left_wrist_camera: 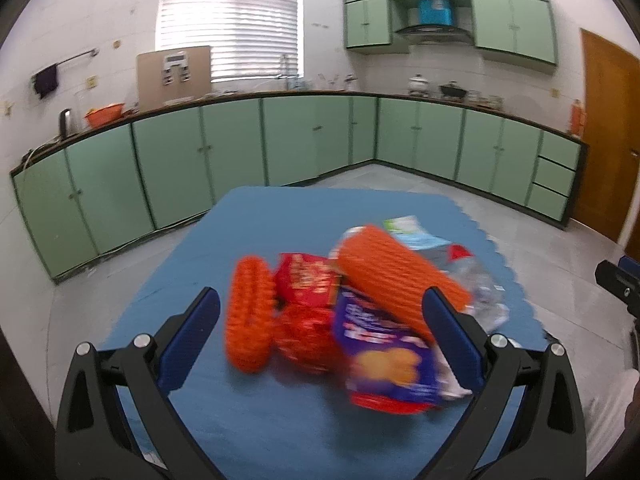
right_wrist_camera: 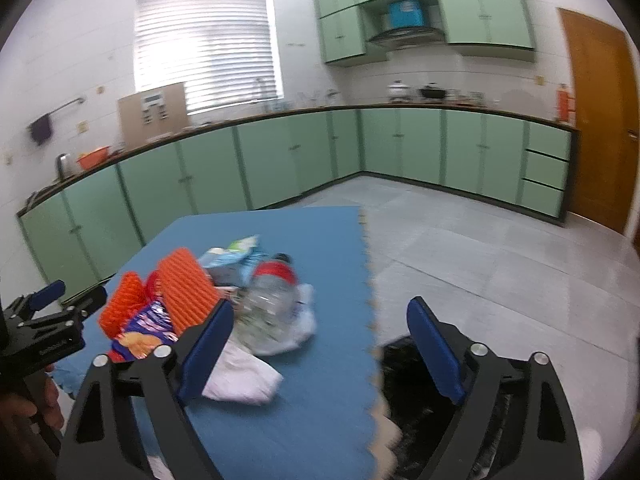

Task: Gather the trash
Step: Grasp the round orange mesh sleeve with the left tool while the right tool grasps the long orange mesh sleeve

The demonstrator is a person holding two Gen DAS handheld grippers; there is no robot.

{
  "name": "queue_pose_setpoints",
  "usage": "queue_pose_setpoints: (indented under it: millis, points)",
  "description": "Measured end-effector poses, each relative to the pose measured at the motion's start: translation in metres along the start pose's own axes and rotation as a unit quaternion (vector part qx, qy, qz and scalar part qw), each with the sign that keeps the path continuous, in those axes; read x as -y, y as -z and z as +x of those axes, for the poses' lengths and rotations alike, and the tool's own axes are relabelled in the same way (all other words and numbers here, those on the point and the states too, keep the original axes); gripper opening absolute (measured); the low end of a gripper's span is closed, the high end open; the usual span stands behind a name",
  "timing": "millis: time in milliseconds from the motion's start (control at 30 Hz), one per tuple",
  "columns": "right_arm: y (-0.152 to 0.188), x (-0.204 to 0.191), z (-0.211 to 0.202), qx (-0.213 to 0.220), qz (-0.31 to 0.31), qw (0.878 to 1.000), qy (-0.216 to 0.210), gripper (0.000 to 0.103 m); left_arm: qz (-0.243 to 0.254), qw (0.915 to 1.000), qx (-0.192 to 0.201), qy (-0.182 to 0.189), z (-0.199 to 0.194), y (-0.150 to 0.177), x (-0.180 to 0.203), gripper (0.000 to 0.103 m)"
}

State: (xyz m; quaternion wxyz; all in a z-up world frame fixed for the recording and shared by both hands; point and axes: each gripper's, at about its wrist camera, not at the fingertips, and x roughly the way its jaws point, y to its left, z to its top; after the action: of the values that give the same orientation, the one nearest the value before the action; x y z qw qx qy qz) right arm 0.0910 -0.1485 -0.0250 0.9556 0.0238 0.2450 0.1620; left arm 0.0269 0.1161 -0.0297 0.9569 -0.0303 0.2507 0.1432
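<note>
Both claws released: left claw [left_wrist_camera: 320, 312] over trash pile [left_wrist_camera: 352, 320]; only right view shows black bag [right_wrist_camera: 416, 396].

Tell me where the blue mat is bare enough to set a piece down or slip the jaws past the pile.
Bare mat runs along the near edge, in front of the purple snack packet, and left of the orange foam sleeve. The far strip toward the green cabinets is free too. The right side is crowded: crushed clear bottle and white bag reach almost to the toothed edge.
</note>
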Motion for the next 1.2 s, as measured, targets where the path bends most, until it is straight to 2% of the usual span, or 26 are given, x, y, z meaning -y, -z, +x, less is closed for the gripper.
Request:
queue_pose_setpoints:
  millis: [133,300,533,600,833,900,967,1033,1100,1167,1200]
  points:
    - [-0.009,-0.027,0.036,-0.008,-0.018,0.999,-0.038,0.08,-0.015,0.9996,-0.007,-0.023,0.017,-0.004,-0.02,0.094]
    - [-0.009,-0.063,0.08,-0.016,-0.039,0.997,-0.068,0.075,-0.022,0.9992,-0.024,-0.025,0.04,-0.002,-0.033,0.085]
    - [0.007,-0.086,0.115,-0.038,-0.051,0.995,-0.081,0.07,-0.028,0.9983,-0.05,-0.014,0.065,0.009,-0.052,0.083]
    - [0.011,-0.088,0.122,-0.048,-0.05,0.994,-0.083,0.066,-0.03,0.9979,-0.057,-0.01,0.071,0.011,-0.056,0.083]
    - [0.02,-0.1,0.124,-0.071,-0.075,0.99,-0.099,0.035,-0.036,0.9968,-0.072,-0.001,0.084,0.02,-0.058,0.083]
    - [0.022,-0.103,0.122,-0.072,-0.085,0.989,-0.099,0.028,-0.04,0.9965,-0.073,0.001,0.085,0.021,-0.061,0.08]
    - [0.022,-0.106,0.119,-0.07,-0.094,0.988,-0.1,0.015,-0.043,0.9962,-0.076,0.004,0.085,0.021,-0.063,0.07]
    - [0.022,-0.107,0.116,-0.067,-0.098,0.988,-0.103,0.009,-0.047,0.9958,-0.078,0.01,0.084,0.022,-0.063,0.061]
    - [0.02,-0.106,0.11,-0.059,-0.1,0.988,-0.106,0.004,-0.048,0.9957,-0.078,0.014,0.083,0.022,-0.063,0.05]
    - [0.015,-0.106,0.106,-0.051,-0.099,0.988,-0.107,0.0,-0.052,0.9955,-0.077,0.019,0.082,0.022,-0.064,0.031]
    - [0.013,-0.105,0.104,-0.046,-0.097,0.988,-0.108,0.0,-0.055,0.9953,-0.076,0.023,0.081,0.021,-0.065,0.029]
